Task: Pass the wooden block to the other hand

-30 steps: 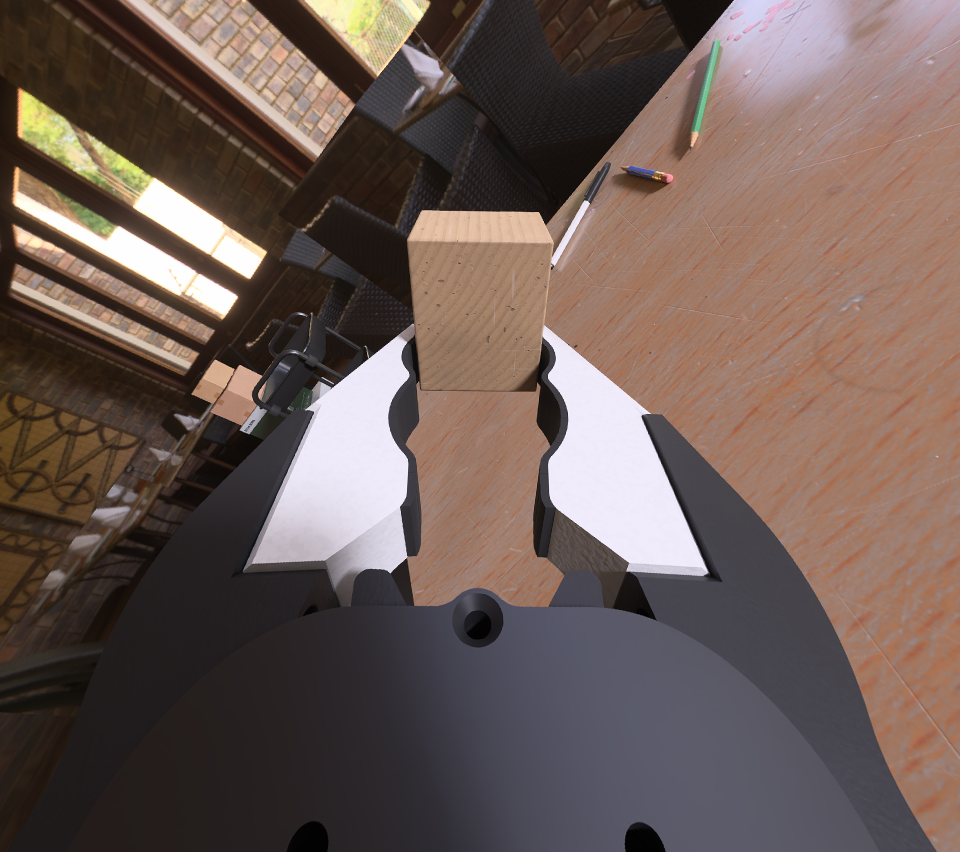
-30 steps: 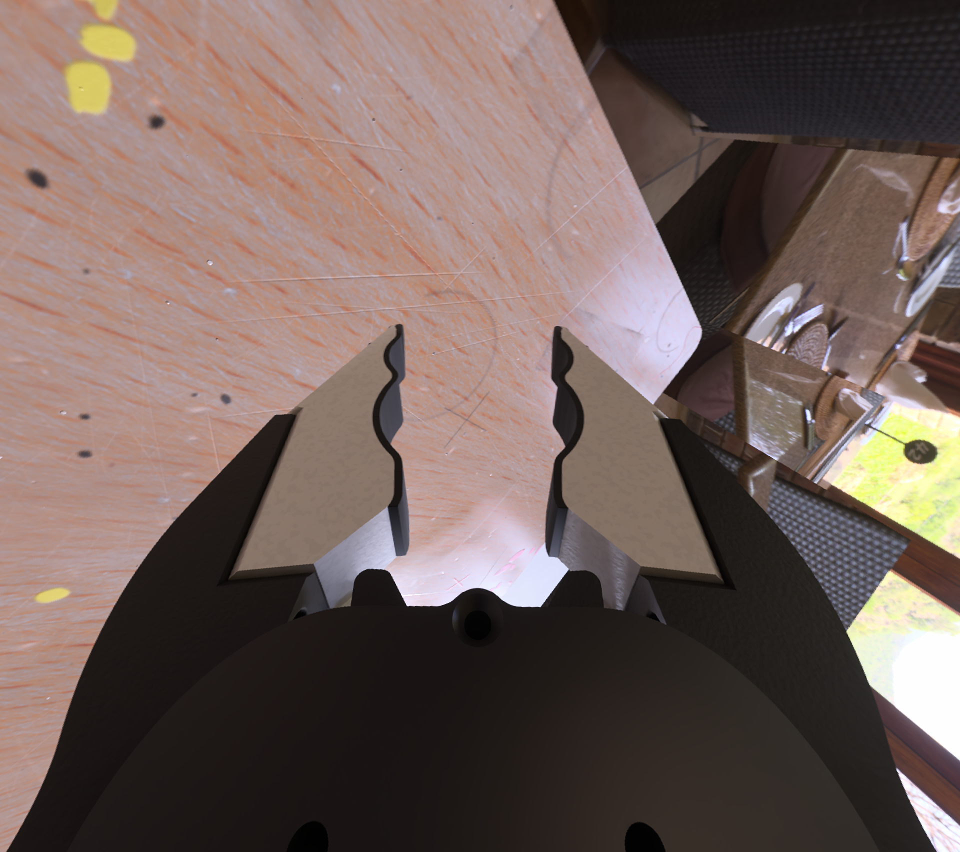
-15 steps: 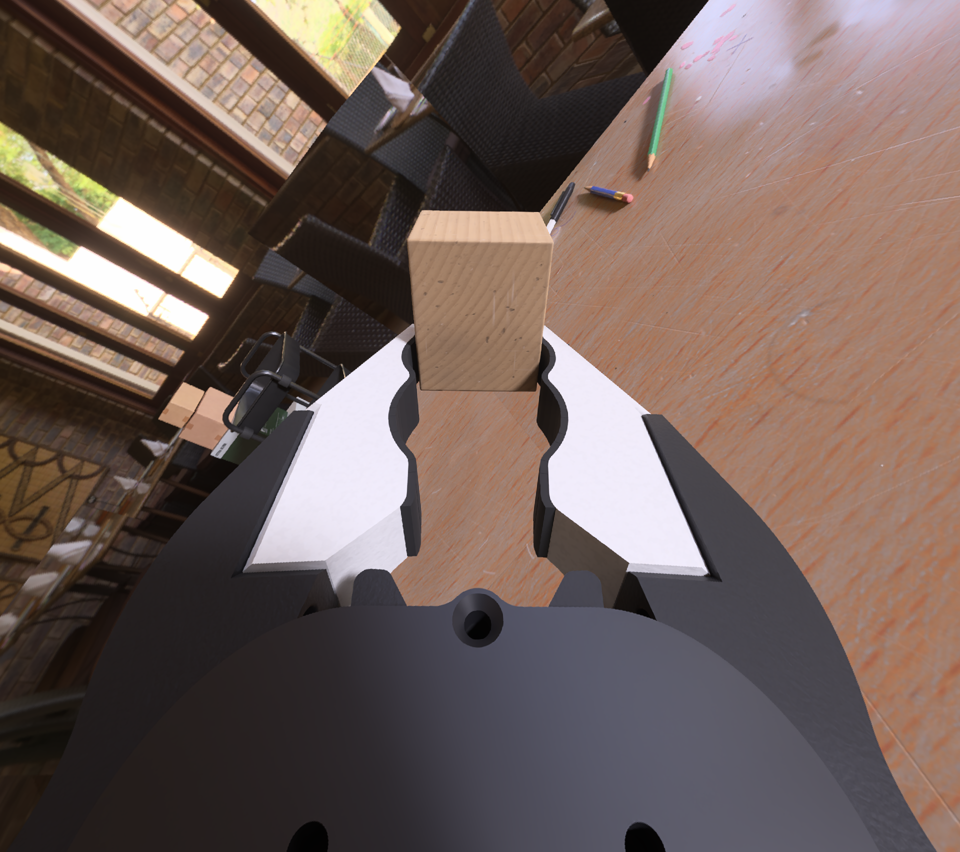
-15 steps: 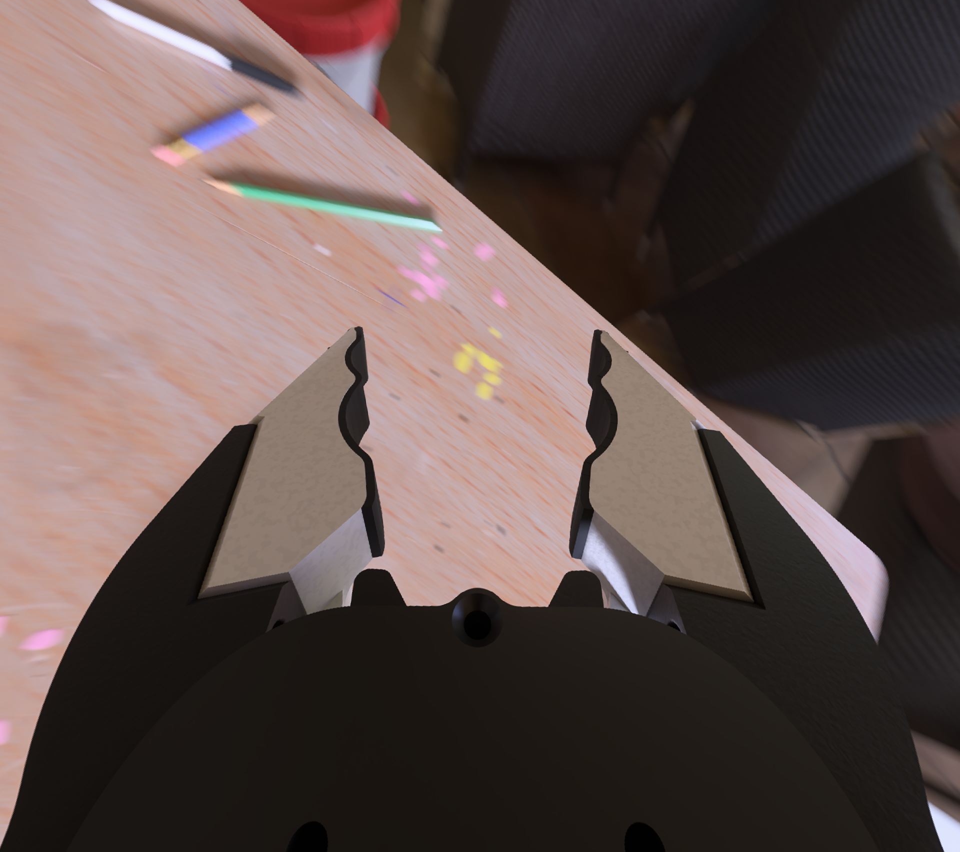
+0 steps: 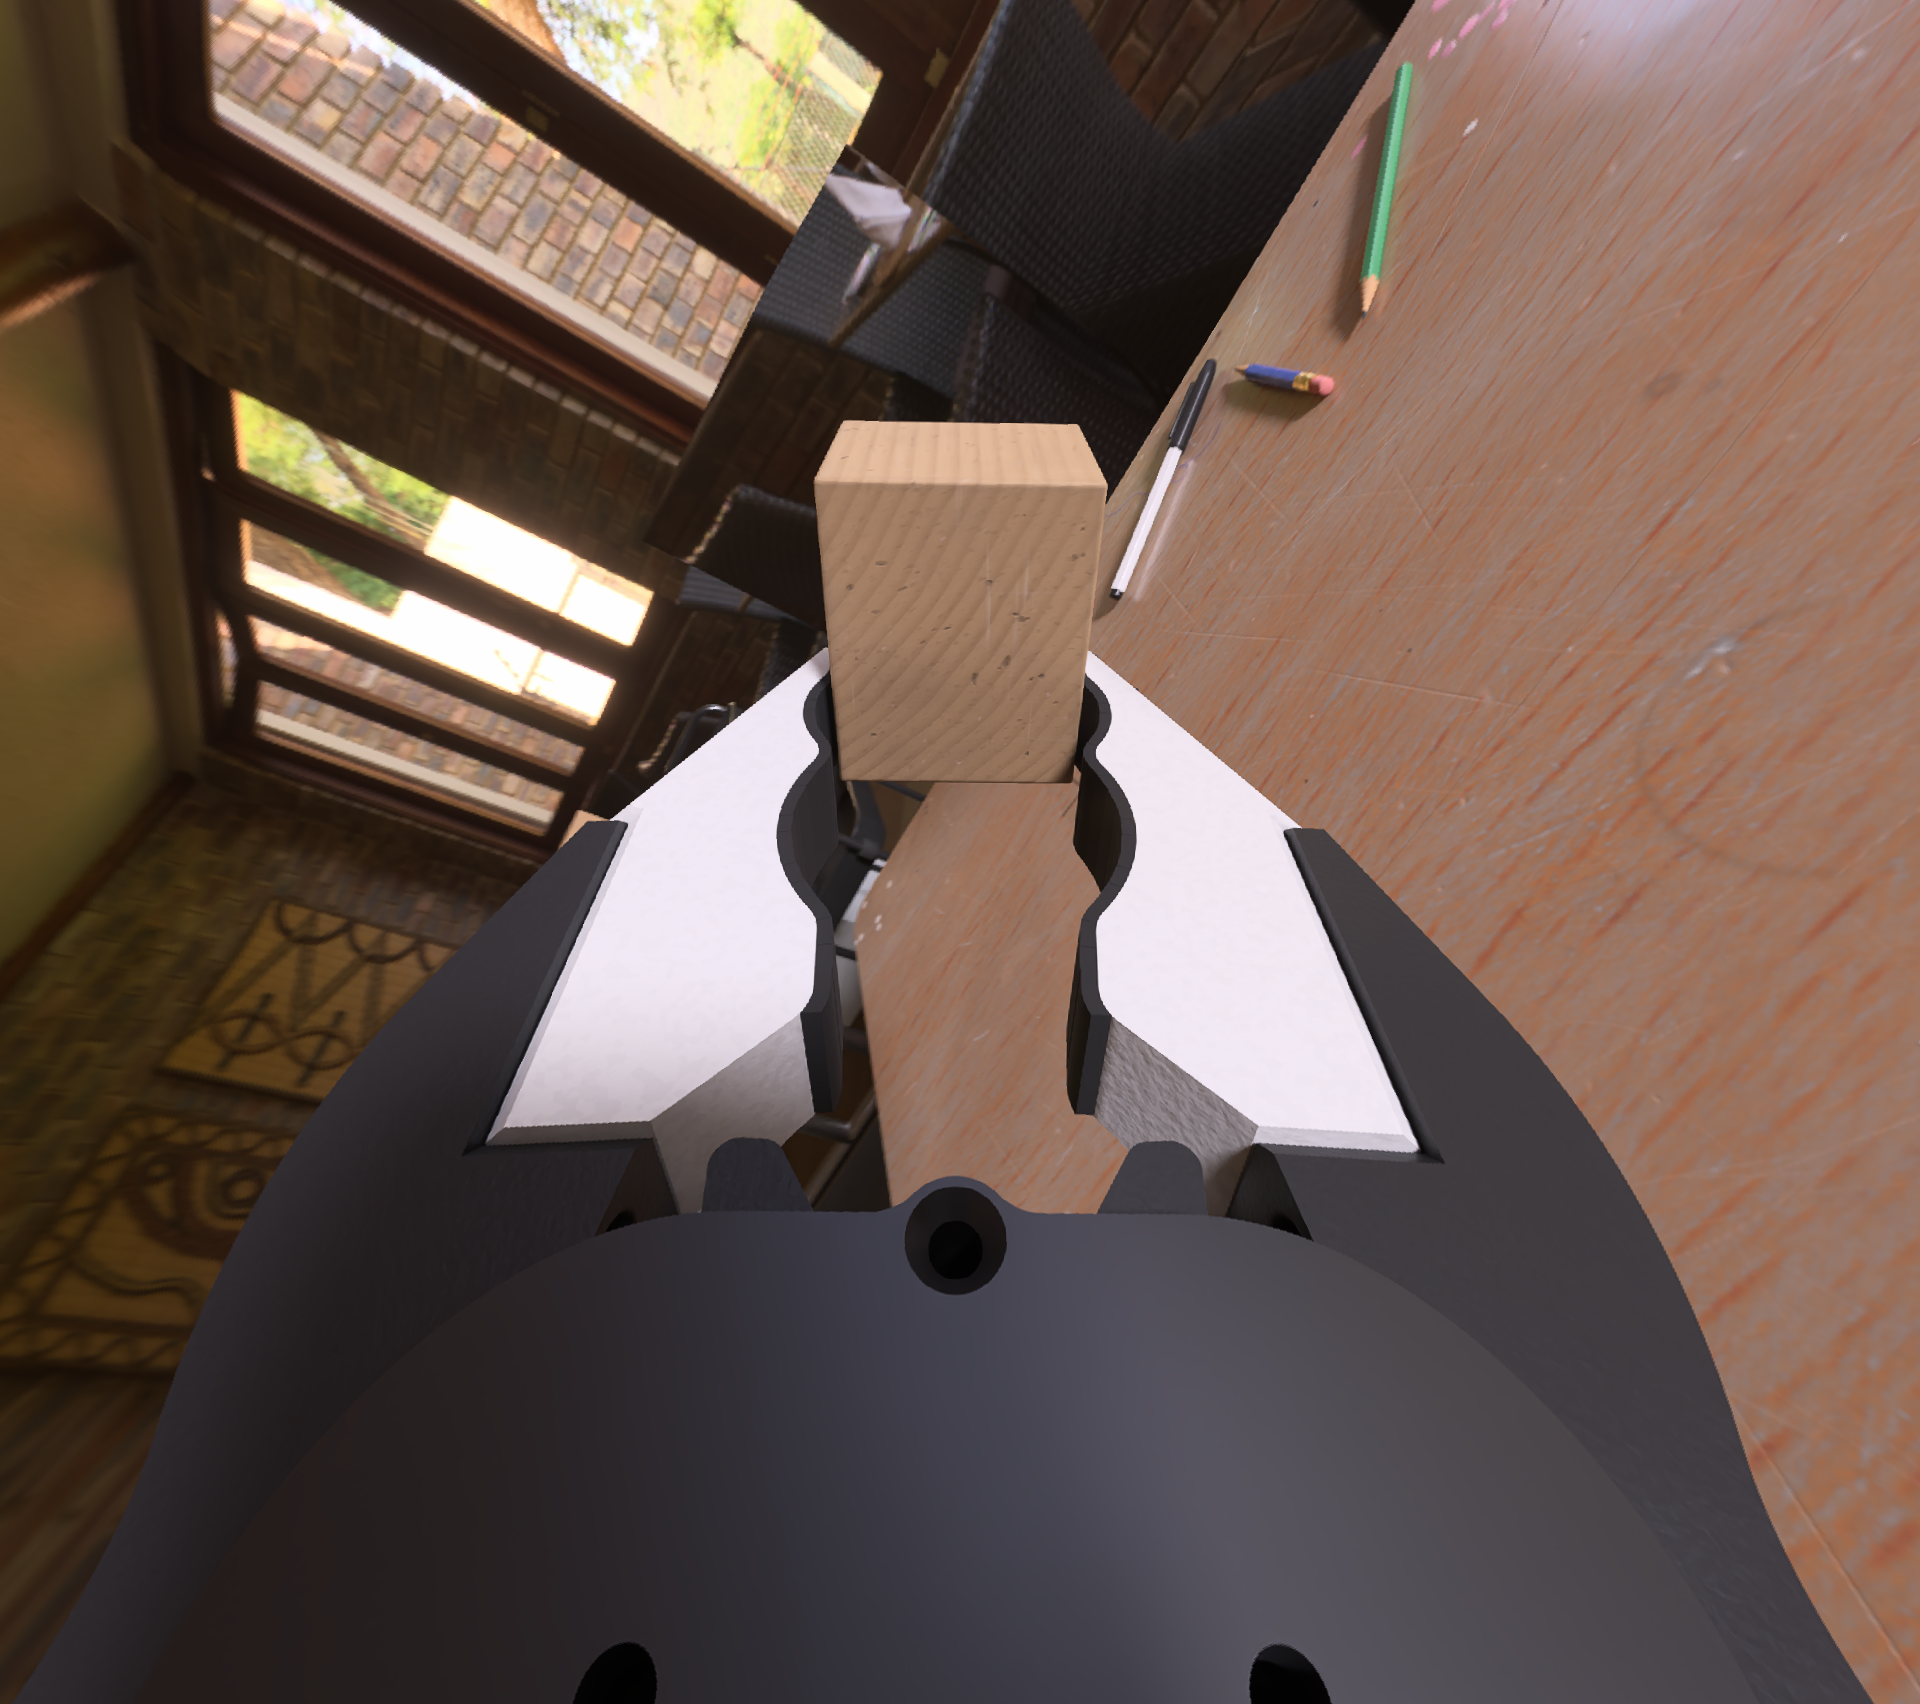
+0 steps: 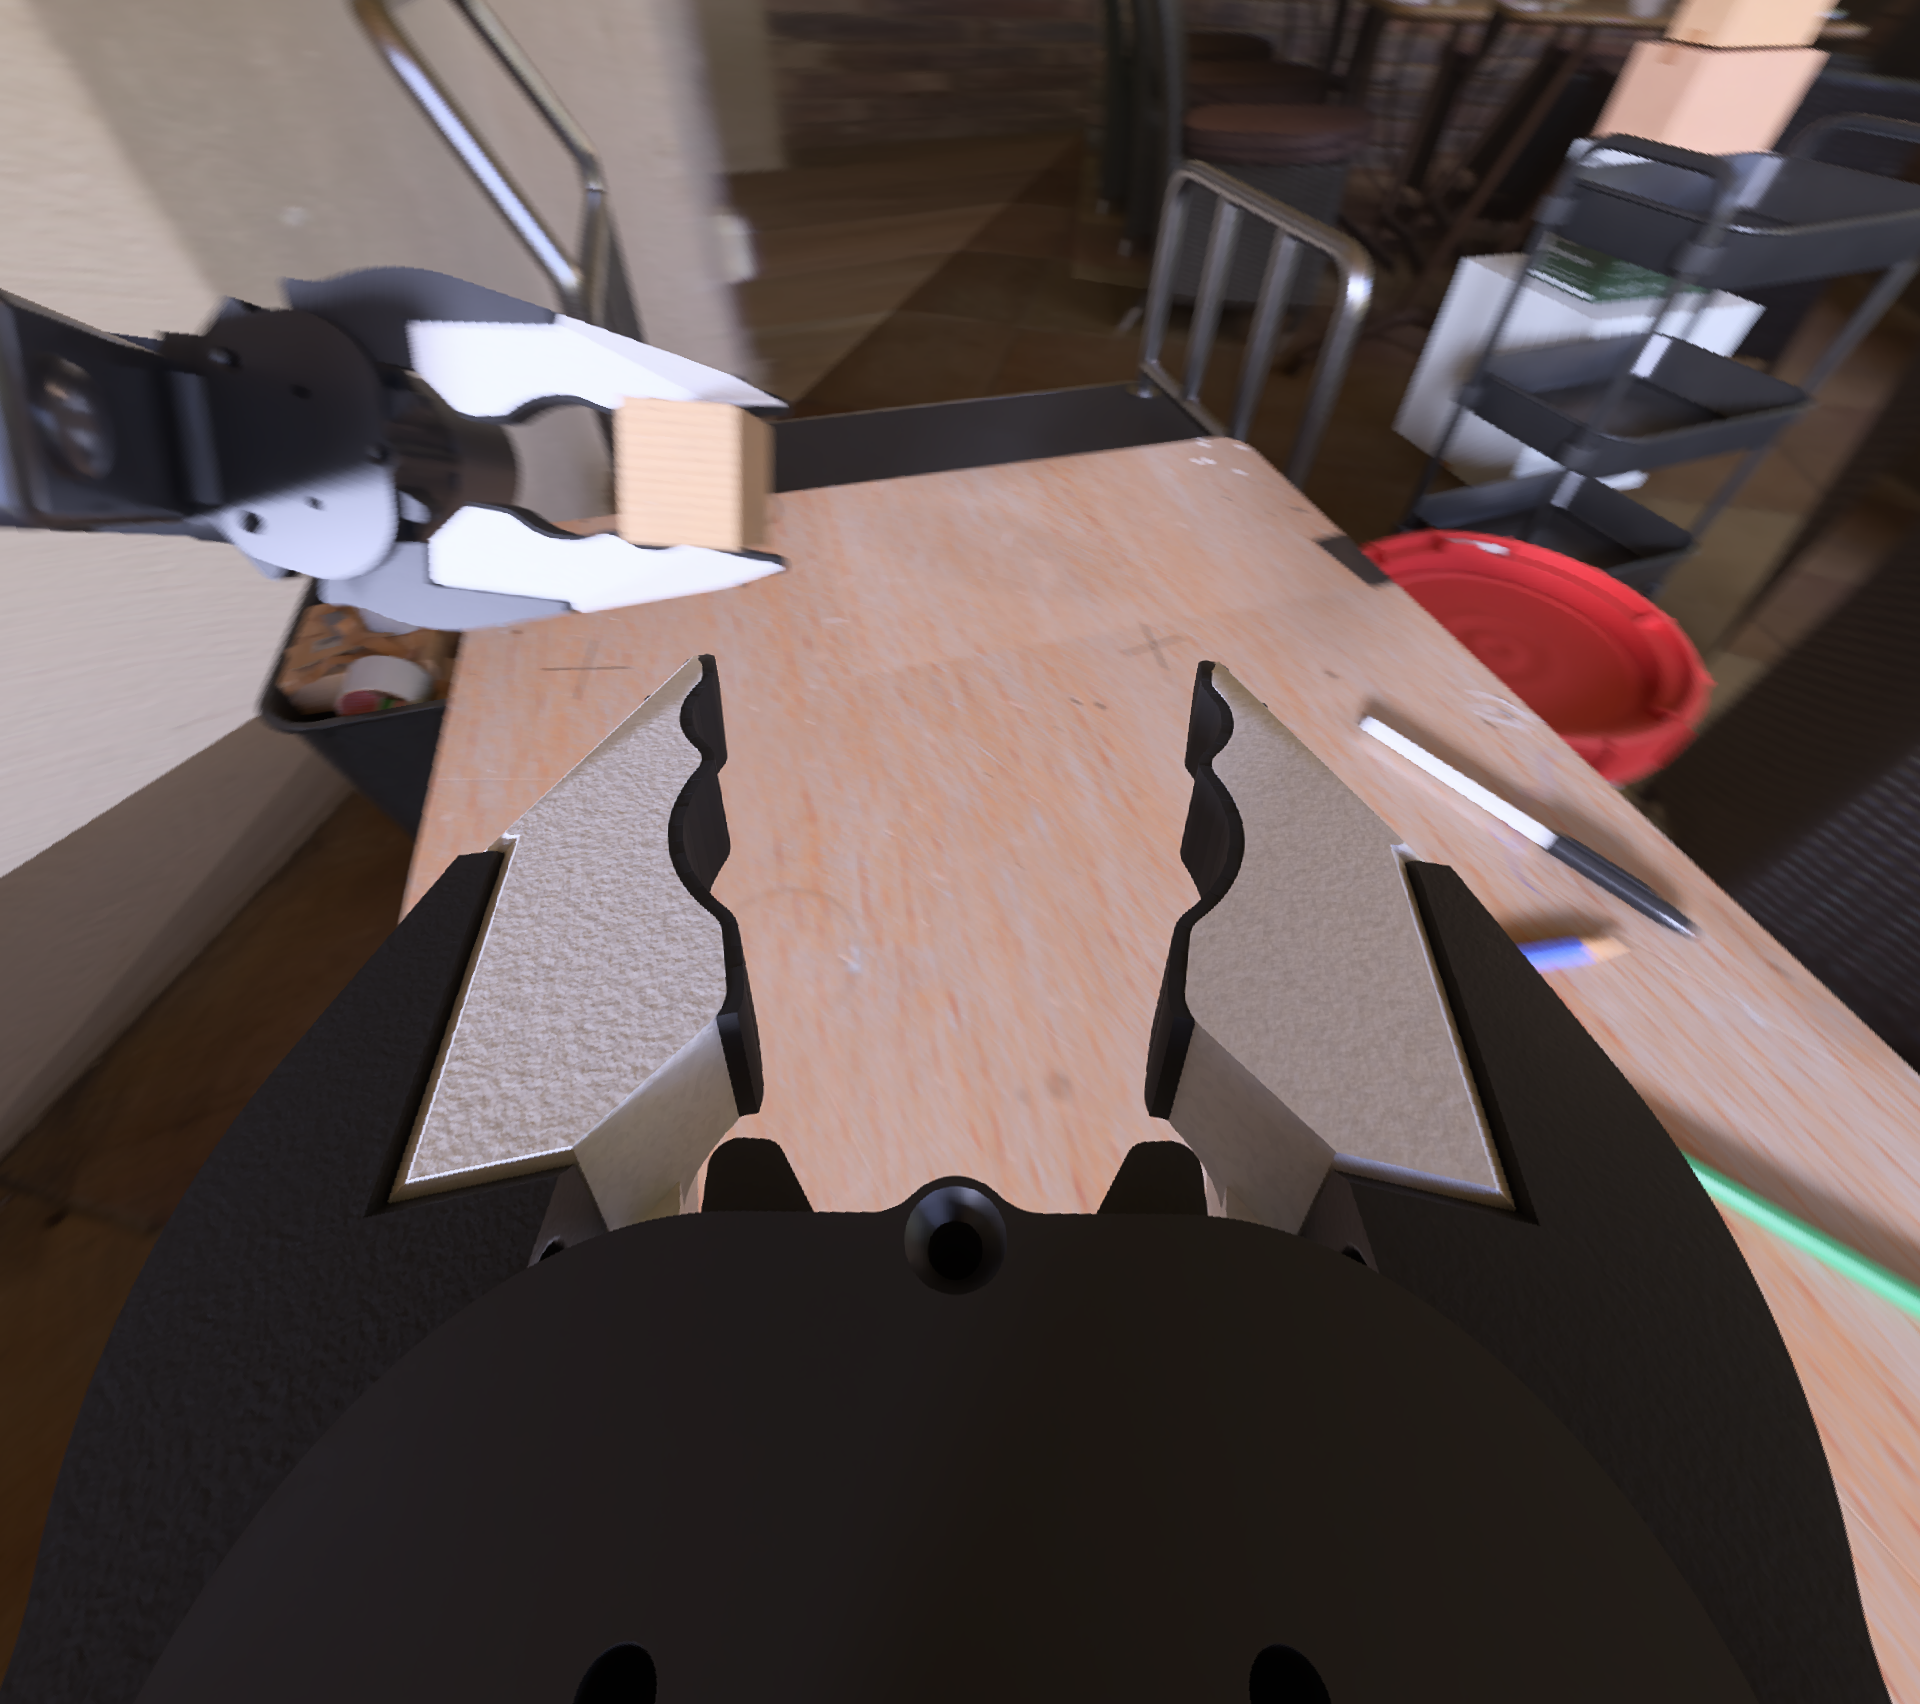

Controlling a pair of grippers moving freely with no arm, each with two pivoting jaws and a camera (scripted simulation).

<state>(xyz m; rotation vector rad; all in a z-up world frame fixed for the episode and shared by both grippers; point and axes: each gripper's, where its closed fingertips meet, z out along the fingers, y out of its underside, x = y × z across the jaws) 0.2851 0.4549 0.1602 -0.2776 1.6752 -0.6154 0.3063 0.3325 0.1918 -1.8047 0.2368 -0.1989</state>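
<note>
A pale wooden block sits clamped between the tips of my left gripper, held in the air above the wooden table. In the right wrist view the same left gripper shows at the upper left, turned on its side, shut on the block above the table's far end. My right gripper is open wide and empty, low over the table, with the block ahead of it and to the left, well apart.
A green pencil, a short blue pencil stub and a black-and-white pen lie near the table edge; the pen is right of my right gripper. A red bucket, a black cart and a bin stand beside the table.
My right gripper has swung round fast from the table's far side to face the left gripper and has opened wider. My left gripper has tilted a little, still holding the block.
</note>
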